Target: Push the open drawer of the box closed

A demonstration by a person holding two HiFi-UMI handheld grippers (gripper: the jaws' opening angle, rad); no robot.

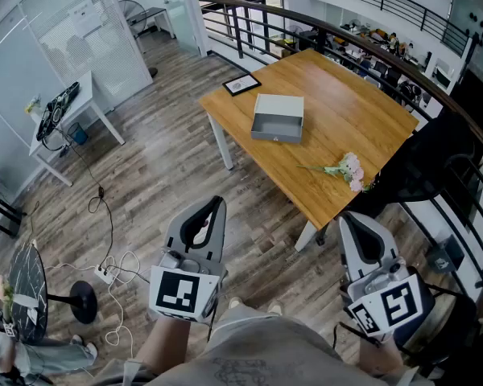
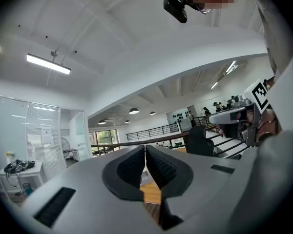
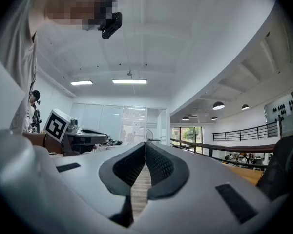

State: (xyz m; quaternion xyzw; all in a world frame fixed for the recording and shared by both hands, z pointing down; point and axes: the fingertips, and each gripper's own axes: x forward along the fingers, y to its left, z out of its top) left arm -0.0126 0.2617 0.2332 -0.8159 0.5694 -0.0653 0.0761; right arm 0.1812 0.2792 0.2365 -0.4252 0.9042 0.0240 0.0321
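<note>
Both tools are held low, close to the person's body. The left gripper has its jaws pressed together at the tips with nothing between them. The right gripper is clenched the same way, also on nothing. The hands holding them are mostly hidden under the marker cubes, and the picture's bottom edge cuts off the forearms.

The box lies well ahead of both tools, nearer the left gripper's line than the right's, on the wooden table. Its drawer stands pulled out on the side facing the tools. What the drawer holds is too small to tell.

Neither gripper view shows the box. Both cameras tilt up at the ceiling, and the jaws' own bulk covers what lies straight ahead. Only a sliver of wood shows under the left gripper's closed tips, and a strip of floor under the right's.

Ahead of the right gripper, near the table's close edge, lies a flower. Beyond the box sits a picture frame. A black chair, ahead and to the right of the right gripper, hides the table's corner on that side.
</note>
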